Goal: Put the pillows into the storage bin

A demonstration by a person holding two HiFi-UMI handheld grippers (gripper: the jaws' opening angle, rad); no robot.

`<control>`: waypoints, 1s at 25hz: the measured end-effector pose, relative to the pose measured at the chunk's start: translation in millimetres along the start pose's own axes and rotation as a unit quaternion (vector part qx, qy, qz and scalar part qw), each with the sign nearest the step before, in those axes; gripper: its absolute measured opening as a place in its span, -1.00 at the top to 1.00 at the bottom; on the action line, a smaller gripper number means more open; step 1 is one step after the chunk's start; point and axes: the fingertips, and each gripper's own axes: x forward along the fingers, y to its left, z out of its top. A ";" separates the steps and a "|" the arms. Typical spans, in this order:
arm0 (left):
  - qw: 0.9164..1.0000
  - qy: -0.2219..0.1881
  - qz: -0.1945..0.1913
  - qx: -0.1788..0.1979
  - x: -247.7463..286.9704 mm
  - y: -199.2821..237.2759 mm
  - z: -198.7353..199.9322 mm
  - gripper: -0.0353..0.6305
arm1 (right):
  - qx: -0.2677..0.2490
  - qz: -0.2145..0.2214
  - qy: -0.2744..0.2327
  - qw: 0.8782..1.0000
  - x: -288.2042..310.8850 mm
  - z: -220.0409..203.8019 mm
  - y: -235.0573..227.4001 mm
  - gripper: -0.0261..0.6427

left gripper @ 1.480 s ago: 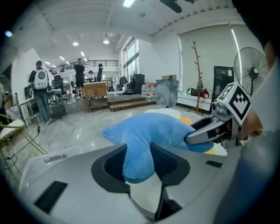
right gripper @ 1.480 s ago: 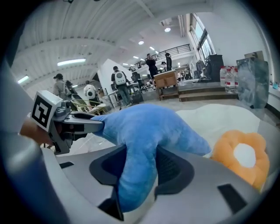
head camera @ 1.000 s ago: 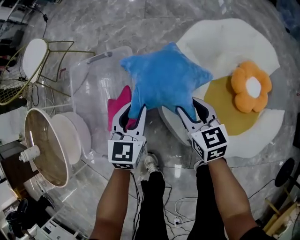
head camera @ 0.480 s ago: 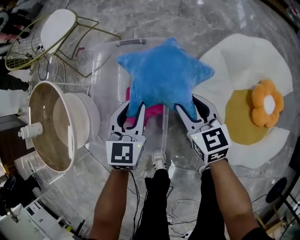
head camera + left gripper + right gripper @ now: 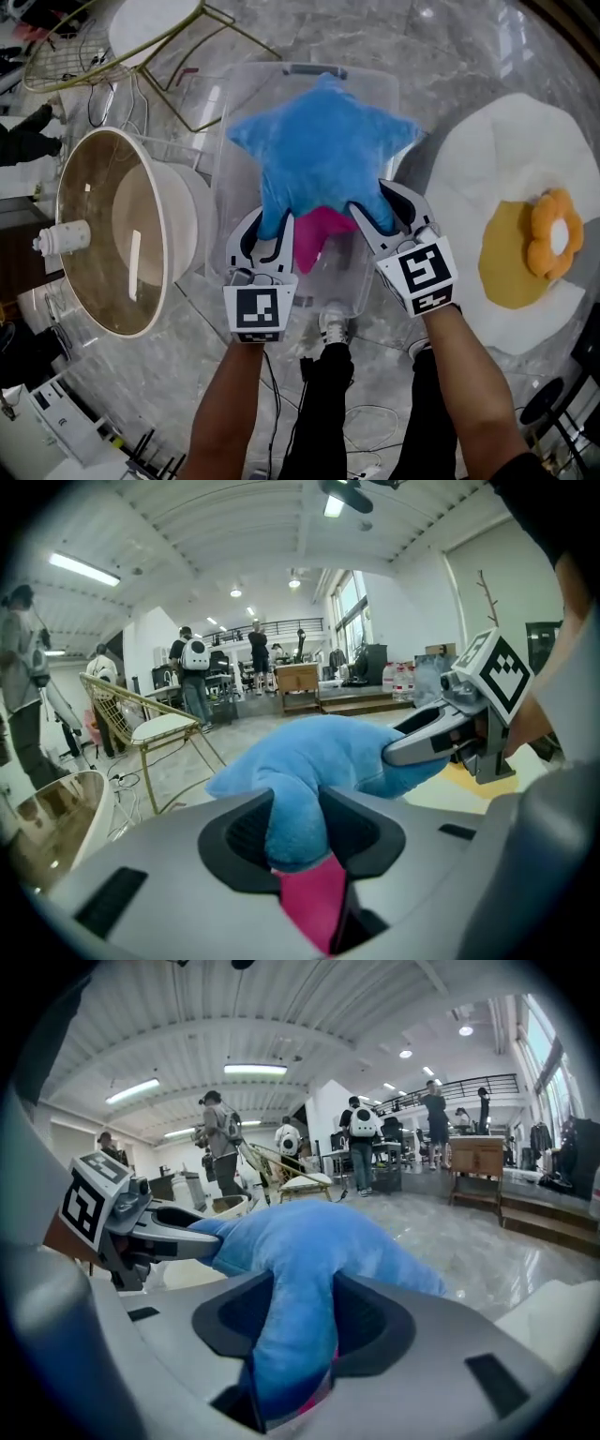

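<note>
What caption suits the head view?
Left gripper and right gripper hold a blue star pillow above the clear bin with a pink pillow inside.

two tools gripping, arms reaching out side by side
the left tool [image 5: 267,236] and the right tool [image 5: 382,214] are each pinching a lower point of the blue star pillow [image 5: 319,155] between their jaws, marker cubes facing up. the bare left forearm [image 5: 230,403] is stretching straight ahead, and the right forearm [image 5: 464,384] is angling slightly inward.

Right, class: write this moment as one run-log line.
left tongs: shut on blue star pillow | right tongs: same pillow | position: over storage bin
</note>
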 end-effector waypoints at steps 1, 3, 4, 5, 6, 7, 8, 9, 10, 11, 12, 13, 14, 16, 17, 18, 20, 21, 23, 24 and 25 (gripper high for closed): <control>1.000 0.018 0.002 0.004 1.6 6.6 -14.2 0.48 | -0.008 0.003 0.009 1.000 12.1 -4.2 4.9 0.31; 0.999 0.047 0.006 0.014 8.8 19.5 -40.6 0.48 | -0.020 0.006 0.025 0.999 35.4 -12.5 10.4 0.31; 0.998 0.054 0.007 0.014 13.8 26.0 -50.7 0.48 | -0.025 0.007 0.034 0.999 46.3 -16.6 11.7 0.31; 0.998 0.060 0.009 0.010 19.4 31.9 -59.1 0.47 | -0.029 0.009 0.043 0.999 56.3 -20.8 12.5 0.31; 0.998 0.064 0.012 0.004 25.0 36.9 -66.4 0.47 | -0.032 0.011 0.053 0.998 65.4 -25.9 12.6 0.31; 0.997 0.069 0.015 -0.002 30.3 40.8 -73.4 0.48 | -0.034 0.014 0.064 0.997 73.4 -31.9 12.6 0.31; 0.997 0.074 0.017 -0.006 34.9 43.7 -80.5 0.47 | -0.035 0.017 0.076 0.996 80.6 -38.5 12.7 0.31; 0.997 0.080 0.018 -0.011 38.6 46.0 -88.0 0.47 | -0.036 0.020 0.086 0.995 87.1 -44.8 13.2 0.31; 0.996 0.085 0.018 -0.016 41.8 47.7 -95.5 0.47 | -0.038 0.024 0.096 0.994 93.0 -50.3 13.6 0.31; 0.996 0.090 0.015 -0.022 44.9 49.2 -102.9 0.46 | -0.042 0.026 0.105 0.993 98.7 -54.9 13.8 0.31; 0.995 0.095 0.012 -0.029 48.2 50.7 -110.2 0.46 | -0.049 0.029 0.113 0.992 104.5 -58.7 13.7 0.30; 0.994 0.101 0.008 -0.036 51.4 52.0 -117.5 0.45 | -0.060 0.031 0.122 0.990 110.1 -62.1 13.7 0.30; 0.993 0.109 0.005 -0.043 54.0 52.7 -125.2 0.43 | -0.072 0.033 0.131 0.988 115.1 -65.7 14.3 0.28; 0.990 0.127 -0.004 -0.058 56.9 51.6 -140.4 0.42 | -0.097 0.037 0.149 0.983 122.2 -73.4 17.2 0.26; 0.989 0.135 -0.009 -0.066 57.6 50.4 -147.5 0.42 | -0.105 0.038 0.160 0.981 124.6 -77.7 18.8 0.25; 0.987 0.142 -0.014 -0.073 58.2 49.5 -154.4 0.42 | -0.109 0.038 0.172 0.978 127.0 -82.6 20.2 0.24; 0.984 0.155 -0.022 -0.088 59.3 48.6 -168.1 0.39 | -0.114 0.039 0.198 0.973 132.3 -95.2 22.4 0.17; 0.982 0.159 -0.027 -0.099 59.9 48.0 -174.2 0.34 | -0.119 0.038 0.206 0.971 134.6 -100.6 23.4 0.12; 0.979 0.163 -0.036 -0.116 61.5 45.5 -181.0 0.22 | -0.127 0.028 0.201 0.971 136.7 -102.8 24.9 0.15; 0.979 0.163 -0.036 -0.112 61.8 44.4 -181.8 0.18 | -0.122 0.022 0.195 0.973 136.4 -102.0 25.4 0.07; 0.980 0.164 -0.034 -0.103 61.3 43.6 -181.5 0.12 | -0.107 0.019 0.192 0.975 135.2 -101.6 25.6 -0.08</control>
